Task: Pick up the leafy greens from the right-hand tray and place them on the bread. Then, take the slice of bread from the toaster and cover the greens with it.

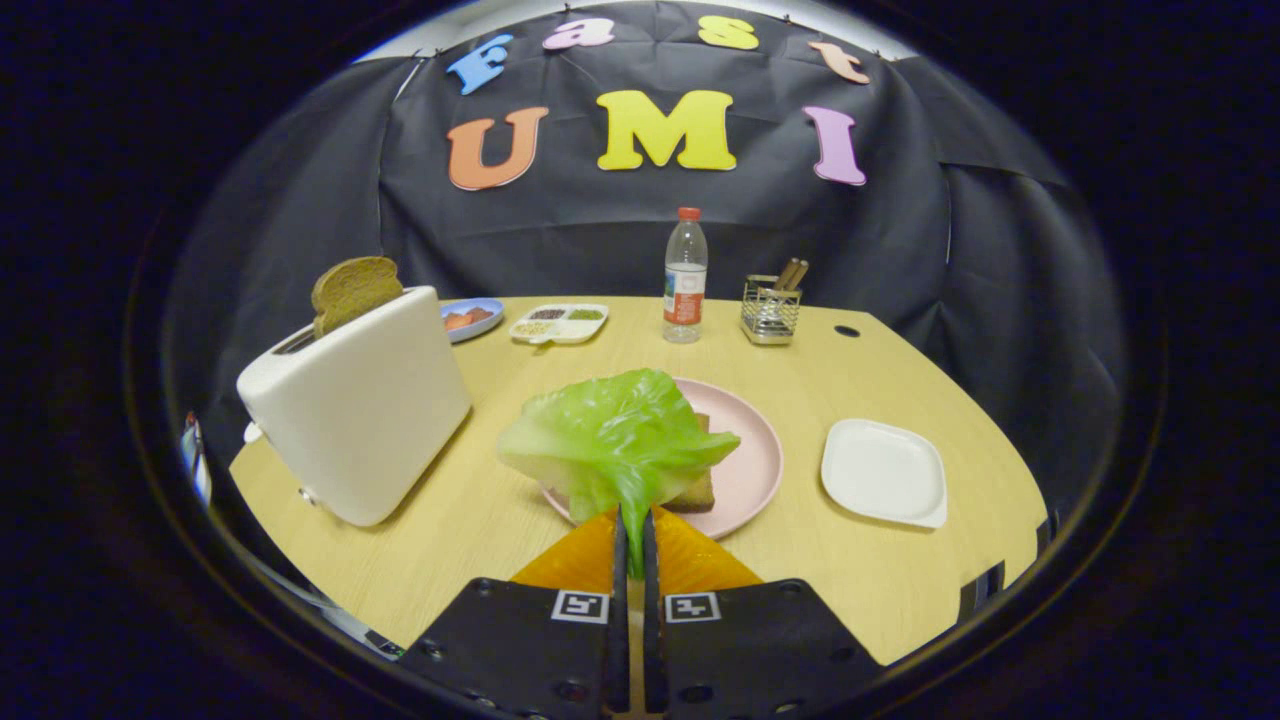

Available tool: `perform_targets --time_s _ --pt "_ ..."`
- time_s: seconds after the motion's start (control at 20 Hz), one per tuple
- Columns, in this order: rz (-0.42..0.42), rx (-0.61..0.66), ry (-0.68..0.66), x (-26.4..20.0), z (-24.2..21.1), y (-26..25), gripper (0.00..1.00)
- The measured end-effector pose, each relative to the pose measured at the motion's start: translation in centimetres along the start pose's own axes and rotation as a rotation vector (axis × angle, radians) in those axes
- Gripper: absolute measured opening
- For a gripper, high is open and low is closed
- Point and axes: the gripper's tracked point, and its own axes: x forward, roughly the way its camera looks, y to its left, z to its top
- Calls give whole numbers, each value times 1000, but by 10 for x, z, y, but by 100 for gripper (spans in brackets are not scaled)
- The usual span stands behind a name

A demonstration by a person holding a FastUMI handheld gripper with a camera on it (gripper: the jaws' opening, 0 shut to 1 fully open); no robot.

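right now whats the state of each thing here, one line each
tool: shut on the lettuce leaf's stem
lettuce leaf: held, draped over the bread
bread: on the pink plate, mostly covered by the leaf
toaster: toast slice sticking up out of its slot
white tray: empty
water bottle: upright, capped
wire basket: upright, sticks inside

Gripper point(631, 530) points forward, level; both fingers point(585, 555) nearly together, pinching the stem end of a crinkled pale green lettuce leaf point(615, 435) between the tips.
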Motion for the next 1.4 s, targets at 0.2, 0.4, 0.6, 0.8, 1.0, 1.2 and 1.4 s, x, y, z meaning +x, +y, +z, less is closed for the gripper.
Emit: perform_targets --time_s 0.2,0.4,0.6,0.8,1.0,1.2,1.4 --pt "-3 57 76 43 7 -12 6" --pt "58 70 136 49 -3 -7 6" --pt "85 68 113 36 3 -6 6" --pt "102 122 152 46 -2 -10 21" --pt "44 129 151 49 -2 -29 55" --pt "24 137 58 21 19 -27 98" --pt "-63 76 -59 -27 56 -8 96"
